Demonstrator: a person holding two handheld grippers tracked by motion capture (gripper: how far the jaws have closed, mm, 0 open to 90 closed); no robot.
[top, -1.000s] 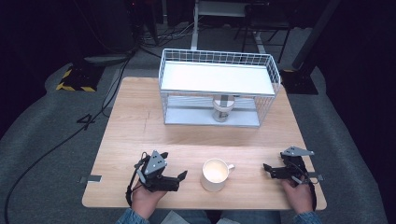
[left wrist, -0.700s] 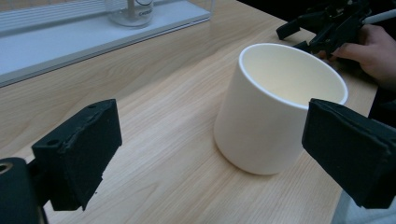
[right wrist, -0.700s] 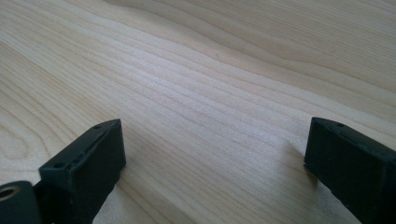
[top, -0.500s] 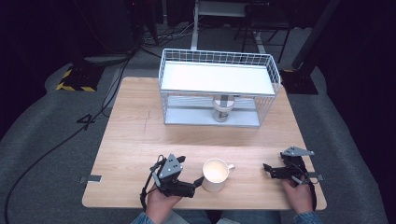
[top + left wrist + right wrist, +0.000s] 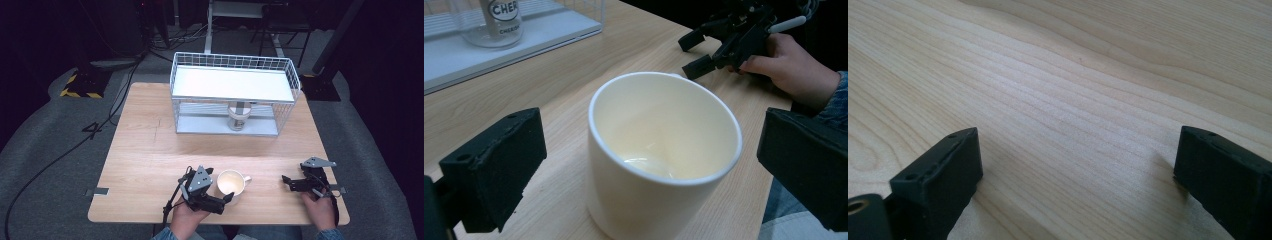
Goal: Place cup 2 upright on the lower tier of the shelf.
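A cream mug (image 5: 232, 183), empty and upright, stands near the table's front edge with its handle to the far right. My left gripper (image 5: 219, 188) is open beside the mug's left side. In the left gripper view the mug (image 5: 664, 150) stands between the two wide-apart black jaws of my left gripper (image 5: 649, 167), and neither jaw touches it. My right gripper (image 5: 287, 183) rests on the table at the front right, open and pointing left toward the mug. In the right gripper view, my right gripper (image 5: 1078, 175) has just bare wood between its jaws.
A white wire rack (image 5: 235, 85) with a flat white top stands at the back of the wooden table (image 5: 145, 150). A labelled glass jar (image 5: 239, 118) sits on its lower shelf. The same jar (image 5: 499, 20) appears far off in the left gripper view.
My left gripper has moved right along the front edge until its open jaws flank the mug. The right gripper and the mug have stayed put.
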